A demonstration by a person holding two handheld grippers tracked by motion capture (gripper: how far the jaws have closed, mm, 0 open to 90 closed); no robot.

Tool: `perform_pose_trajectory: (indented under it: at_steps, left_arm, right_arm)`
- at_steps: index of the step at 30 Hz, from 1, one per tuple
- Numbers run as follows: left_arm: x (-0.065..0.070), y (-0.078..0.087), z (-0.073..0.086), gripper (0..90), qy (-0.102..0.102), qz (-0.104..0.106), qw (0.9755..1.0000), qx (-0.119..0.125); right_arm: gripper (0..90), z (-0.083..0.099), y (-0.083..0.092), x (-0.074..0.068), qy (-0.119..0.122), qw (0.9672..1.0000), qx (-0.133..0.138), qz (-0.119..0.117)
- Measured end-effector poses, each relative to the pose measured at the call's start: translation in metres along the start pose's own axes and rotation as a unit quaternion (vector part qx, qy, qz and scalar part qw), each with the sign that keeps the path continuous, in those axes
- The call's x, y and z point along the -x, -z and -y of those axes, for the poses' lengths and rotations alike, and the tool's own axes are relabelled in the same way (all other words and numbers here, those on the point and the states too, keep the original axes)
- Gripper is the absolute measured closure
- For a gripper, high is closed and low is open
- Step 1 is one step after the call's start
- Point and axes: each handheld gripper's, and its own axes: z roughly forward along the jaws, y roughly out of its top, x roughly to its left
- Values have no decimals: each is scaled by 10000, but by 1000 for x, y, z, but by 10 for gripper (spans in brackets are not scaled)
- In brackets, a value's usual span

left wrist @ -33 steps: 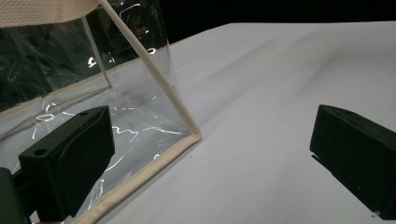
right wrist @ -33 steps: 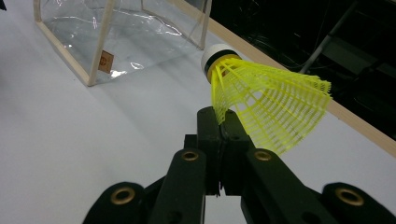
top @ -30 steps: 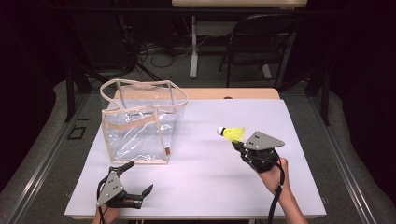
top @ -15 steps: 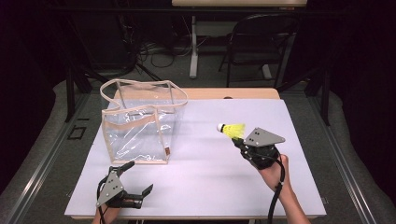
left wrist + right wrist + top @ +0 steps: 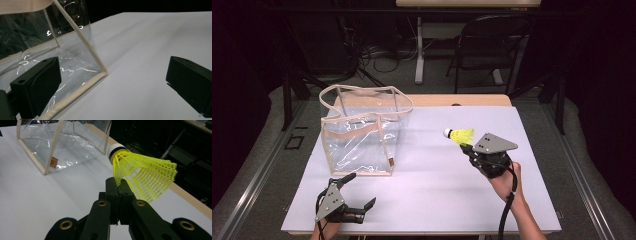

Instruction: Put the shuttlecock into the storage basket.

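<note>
While pinching a yellow shuttlecock (image 5: 460, 135), right hand-held gripper (image 5: 468, 148) well apart from clear bag (image 5: 362, 132); left hand-held gripper (image 5: 360, 190) spread.

Both grippers are black, each topped with a grey three-cornered plate dotted with small holes. The right gripper (image 5: 466, 146), right of centre, trails a black cable. Its linkage arms carry brass-ringed pivot holes. The left gripper (image 5: 360, 191), lower left, has blocky black jaws.

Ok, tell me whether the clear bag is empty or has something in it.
Empty: through the clear tote bag only its own walls and the table show.
</note>
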Motion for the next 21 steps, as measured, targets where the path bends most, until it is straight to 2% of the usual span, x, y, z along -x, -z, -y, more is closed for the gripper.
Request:
perform_pose_trajectory:
  at_steps: [21]
  left_arm:
    - [0,0,0,0,-1,6,10000,0]
  right_arm:
    - [894,-13,-2,4,61,10000,71,21]
